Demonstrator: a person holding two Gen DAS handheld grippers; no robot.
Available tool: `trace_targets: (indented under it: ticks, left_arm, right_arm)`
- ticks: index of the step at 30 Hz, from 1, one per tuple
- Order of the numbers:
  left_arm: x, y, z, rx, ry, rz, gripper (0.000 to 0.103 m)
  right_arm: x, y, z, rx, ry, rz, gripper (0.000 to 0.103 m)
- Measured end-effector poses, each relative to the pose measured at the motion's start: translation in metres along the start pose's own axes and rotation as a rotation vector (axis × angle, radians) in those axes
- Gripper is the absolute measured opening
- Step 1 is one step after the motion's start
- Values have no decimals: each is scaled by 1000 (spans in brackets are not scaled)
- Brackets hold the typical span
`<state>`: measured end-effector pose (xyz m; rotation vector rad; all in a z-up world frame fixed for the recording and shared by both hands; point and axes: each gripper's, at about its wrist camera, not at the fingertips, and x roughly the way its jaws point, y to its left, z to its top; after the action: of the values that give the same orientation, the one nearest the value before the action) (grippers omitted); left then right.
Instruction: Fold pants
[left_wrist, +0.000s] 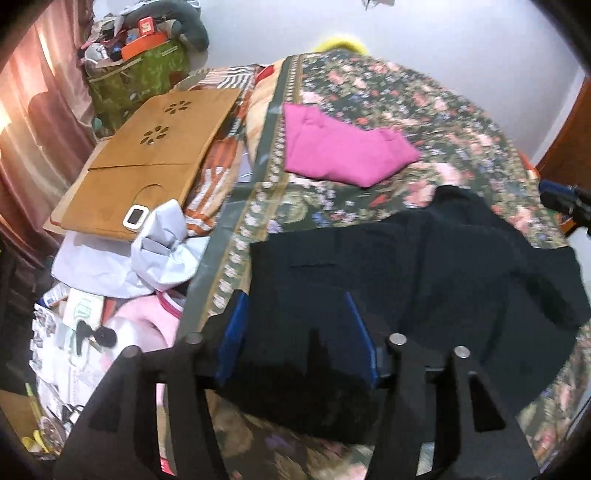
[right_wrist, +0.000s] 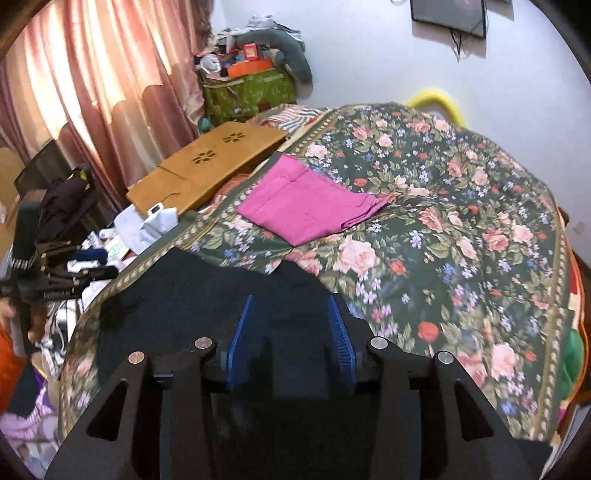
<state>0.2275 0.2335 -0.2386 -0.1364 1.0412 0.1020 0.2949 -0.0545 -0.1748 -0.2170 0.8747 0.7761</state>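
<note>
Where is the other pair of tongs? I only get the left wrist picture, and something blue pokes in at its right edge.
Observer: That is them. The right wrist view shows the right tongs with jaws apart above the black pants; no cloth looks pinched.
Operator: Does anything hang higher up than I can see?
Observer: Yes, a dark flat screen is fixed there, with cables dangling beneath it.
Operator: And down beside the curtain?
Observer: A heap of dark clothes is draped over something there; what it is I cannot make out.
</note>
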Motion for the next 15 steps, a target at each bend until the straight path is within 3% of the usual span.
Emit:
trace_targets:
  ticks: [6,15]
  left_arm:
    - [-23,-8,-19,-42,3,-42,63]
    - [-18,-8,-61,-157,68,-4,64]
  right_arm:
    - [-31,20,-35,-69,-16,-12,39]
    - [-38,45,-87,-109,29,38,39]
